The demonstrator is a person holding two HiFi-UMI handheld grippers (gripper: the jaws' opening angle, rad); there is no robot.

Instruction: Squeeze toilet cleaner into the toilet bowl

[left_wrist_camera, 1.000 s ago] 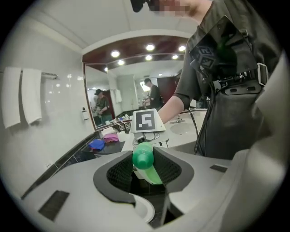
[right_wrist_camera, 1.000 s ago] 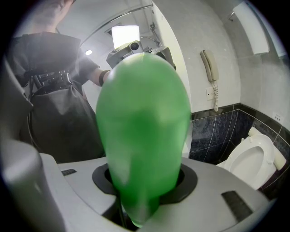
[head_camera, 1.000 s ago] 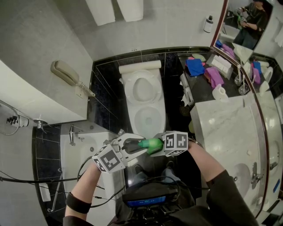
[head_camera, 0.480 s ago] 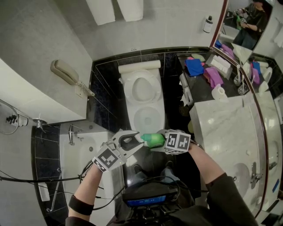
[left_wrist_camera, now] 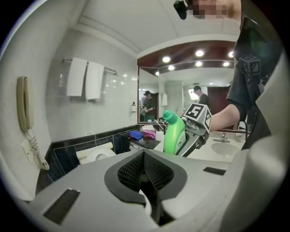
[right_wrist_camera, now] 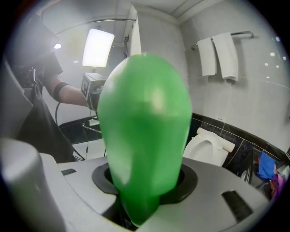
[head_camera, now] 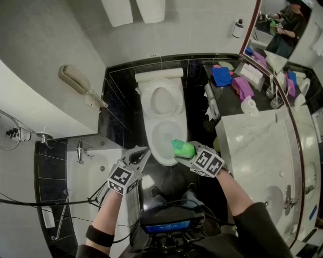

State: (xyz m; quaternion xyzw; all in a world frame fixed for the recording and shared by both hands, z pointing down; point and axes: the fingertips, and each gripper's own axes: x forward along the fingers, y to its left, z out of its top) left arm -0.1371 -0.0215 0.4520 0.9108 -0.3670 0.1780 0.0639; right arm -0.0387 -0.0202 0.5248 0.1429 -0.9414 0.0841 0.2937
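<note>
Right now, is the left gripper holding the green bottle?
No, the left gripper has just closed its jaws on nothing, while the green bottle sits clamped in the right gripper.

Green bottle (head_camera: 182,149), white toilet (head_camera: 151,121), black tiled floor (head_camera: 118,103), blue cloth (head_camera: 222,76)

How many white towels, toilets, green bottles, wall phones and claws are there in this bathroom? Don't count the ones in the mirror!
2 white towels
1 toilet
1 green bottle
1 wall phone
2 claws: left claw, just closed with nothing in it; right claw, gripping the bottle
Total: 7
</note>
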